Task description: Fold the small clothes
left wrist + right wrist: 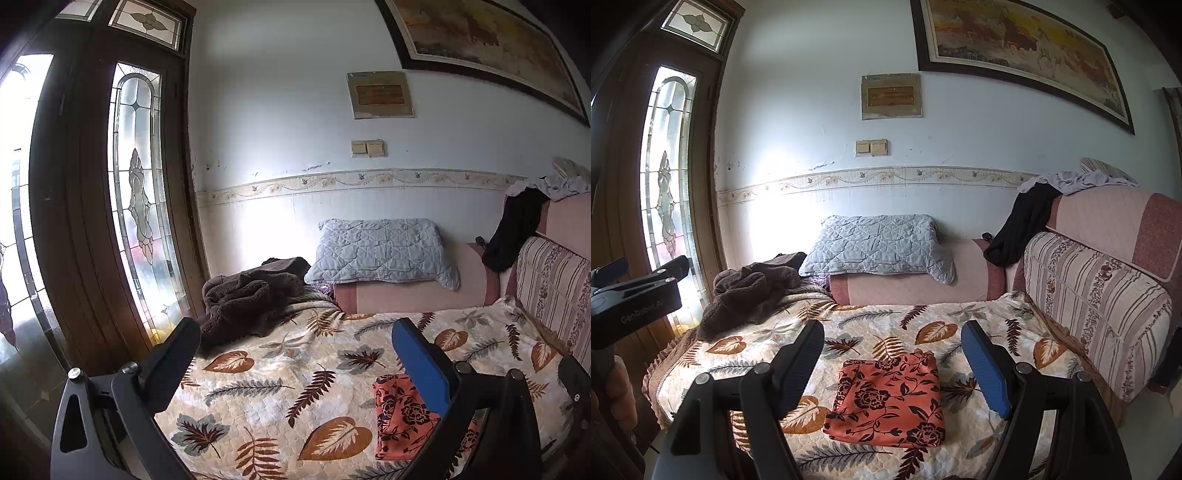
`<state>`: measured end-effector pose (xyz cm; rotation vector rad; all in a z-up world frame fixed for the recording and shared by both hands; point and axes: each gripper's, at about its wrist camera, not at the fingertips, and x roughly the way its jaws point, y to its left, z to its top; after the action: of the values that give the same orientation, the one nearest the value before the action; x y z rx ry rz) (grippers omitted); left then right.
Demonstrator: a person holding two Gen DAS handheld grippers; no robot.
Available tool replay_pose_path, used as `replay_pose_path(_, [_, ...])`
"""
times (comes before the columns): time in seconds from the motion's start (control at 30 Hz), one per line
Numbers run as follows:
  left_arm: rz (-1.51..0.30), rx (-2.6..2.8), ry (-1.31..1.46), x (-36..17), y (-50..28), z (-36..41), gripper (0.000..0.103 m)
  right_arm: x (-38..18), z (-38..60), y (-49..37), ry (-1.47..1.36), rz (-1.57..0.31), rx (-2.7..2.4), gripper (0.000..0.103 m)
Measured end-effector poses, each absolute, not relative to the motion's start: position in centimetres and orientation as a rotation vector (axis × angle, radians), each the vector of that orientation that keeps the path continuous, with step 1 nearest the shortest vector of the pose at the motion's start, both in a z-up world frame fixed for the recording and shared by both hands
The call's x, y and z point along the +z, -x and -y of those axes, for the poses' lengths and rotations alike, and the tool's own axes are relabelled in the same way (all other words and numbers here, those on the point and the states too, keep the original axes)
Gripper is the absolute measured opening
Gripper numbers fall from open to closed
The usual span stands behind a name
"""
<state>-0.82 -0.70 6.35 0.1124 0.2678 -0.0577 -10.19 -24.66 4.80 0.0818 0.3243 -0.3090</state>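
An orange cloth with dark flowers (888,400) lies folded into a flat rectangle on the leaf-patterned bedspread (871,325). My right gripper (892,341) is open and empty, held above and in front of the cloth, which shows between its fingers. My left gripper (295,336) is open and empty, to the left of the cloth (400,417), whose right part is hidden behind the blue-padded finger (421,365). The left gripper's body also shows at the left edge of the right wrist view (635,295).
A brown fleece garment (746,295) lies heaped at the bed's far left. A grey quilted pillow (879,245) rests on the pink sofa arm. Black and lilac clothes (1030,218) hang on the sofa back. A striped cushion (1097,299) is on the right. A glass door (136,199) stands left.
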Motion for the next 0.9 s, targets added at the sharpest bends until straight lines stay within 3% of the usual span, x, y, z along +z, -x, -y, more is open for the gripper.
replay_pose_path(0.9, [-0.252, -0.043, -0.122, 6.4, 0.9, -0.4, 0.103, 5.4, 25.1, 9.5, -0.082, -0.301, -0.305, 0.08])
